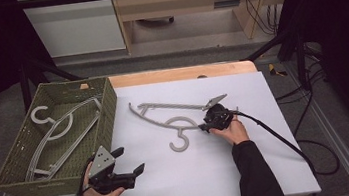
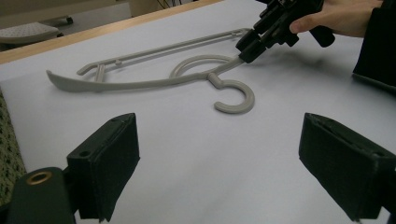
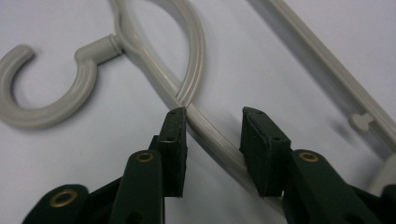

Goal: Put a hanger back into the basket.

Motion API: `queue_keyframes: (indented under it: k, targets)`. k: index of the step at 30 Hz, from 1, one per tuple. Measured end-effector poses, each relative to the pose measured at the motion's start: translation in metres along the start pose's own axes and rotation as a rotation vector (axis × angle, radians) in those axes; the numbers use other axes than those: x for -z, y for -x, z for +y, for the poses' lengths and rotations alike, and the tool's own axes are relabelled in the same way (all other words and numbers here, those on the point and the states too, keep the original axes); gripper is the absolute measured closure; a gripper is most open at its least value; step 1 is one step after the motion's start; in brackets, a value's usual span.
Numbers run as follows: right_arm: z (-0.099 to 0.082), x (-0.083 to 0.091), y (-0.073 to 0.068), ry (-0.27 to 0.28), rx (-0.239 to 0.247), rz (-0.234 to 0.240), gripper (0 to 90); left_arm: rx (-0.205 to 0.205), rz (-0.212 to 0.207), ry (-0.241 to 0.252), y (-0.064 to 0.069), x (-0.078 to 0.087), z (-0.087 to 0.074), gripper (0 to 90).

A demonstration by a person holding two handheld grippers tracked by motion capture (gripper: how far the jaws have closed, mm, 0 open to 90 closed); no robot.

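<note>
Grey hanger [image 3: 205,128] lies between the right tool [image 3: 212,140], untouched.

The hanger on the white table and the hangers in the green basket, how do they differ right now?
The hanger on the table lies alone on the white surface, its arm between the right gripper jaws; the hangers in the basket lie piled inside the woven green basket, touched by neither gripper. The table hanger's hook points toward the person, the basket hook away. Both are grey plastic.
</note>
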State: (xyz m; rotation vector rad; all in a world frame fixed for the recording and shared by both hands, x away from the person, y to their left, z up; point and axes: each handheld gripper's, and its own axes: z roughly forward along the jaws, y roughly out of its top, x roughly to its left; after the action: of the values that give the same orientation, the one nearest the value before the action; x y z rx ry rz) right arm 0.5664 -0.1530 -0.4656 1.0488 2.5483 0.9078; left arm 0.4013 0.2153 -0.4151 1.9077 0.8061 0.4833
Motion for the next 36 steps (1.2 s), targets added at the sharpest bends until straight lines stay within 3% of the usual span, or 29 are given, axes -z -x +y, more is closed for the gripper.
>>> queue_keyframes:
  k: [4,7,11,14,18,19,22,25,27,29,32,36]
  targets:
    - [-0.006,0.009,-0.006,-0.035,0.007,0.05,70.5,0.0,0.003,-0.004,0.0,-0.001,-0.001,12.1]
    - [-0.012,0.012,-0.008,-0.032,0.018,0.086,74.0,0.001,0.003,-0.007,0.0,-0.001,-0.001,12.3]
    - [-0.026,0.024,-0.027,-0.06,-0.012,0.16,81.1,-0.001,0.002,-0.013,0.001,-0.003,-0.002,12.3]
    - [-0.031,0.027,-0.039,-0.048,-0.027,0.17,81.6,-0.001,0.002,-0.018,0.002,-0.004,-0.002,12.5]
    - [-0.036,0.028,-0.052,-0.033,-0.082,0.172,81.6,-0.004,0.002,-0.024,0.002,-0.005,-0.003,12.8]
    - [-0.038,0.027,-0.061,-0.02,-0.136,0.172,81.6,-0.003,0.002,-0.028,0.002,-0.005,-0.004,12.9]
    - [-0.042,0.026,-0.068,0.009,-0.159,0.173,81.3,-0.001,0.0,-0.028,0.003,-0.006,-0.005,13.1]
    - [-0.043,0.031,-0.072,0.046,-0.161,0.148,72.3,-0.003,-0.001,-0.031,0.003,-0.006,-0.005,13.3]
    - [-0.043,0.04,-0.071,0.089,-0.119,0.142,64.9,-0.002,-0.001,-0.026,0.003,-0.006,-0.005,13.4]
    - [-0.044,0.052,-0.068,0.115,-0.095,0.103,63.6,0.0,0.0,-0.024,0.003,-0.005,-0.005,13.6]
    - [-0.051,0.071,-0.061,0.154,-0.113,0.071,65.3,0.001,0.0,-0.025,0.003,-0.005,-0.005,13.8]
    - [-0.069,0.091,-0.048,0.157,-0.131,0.003,77.6,-0.001,-0.002,-0.028,0.004,-0.006,-0.005,14.2]
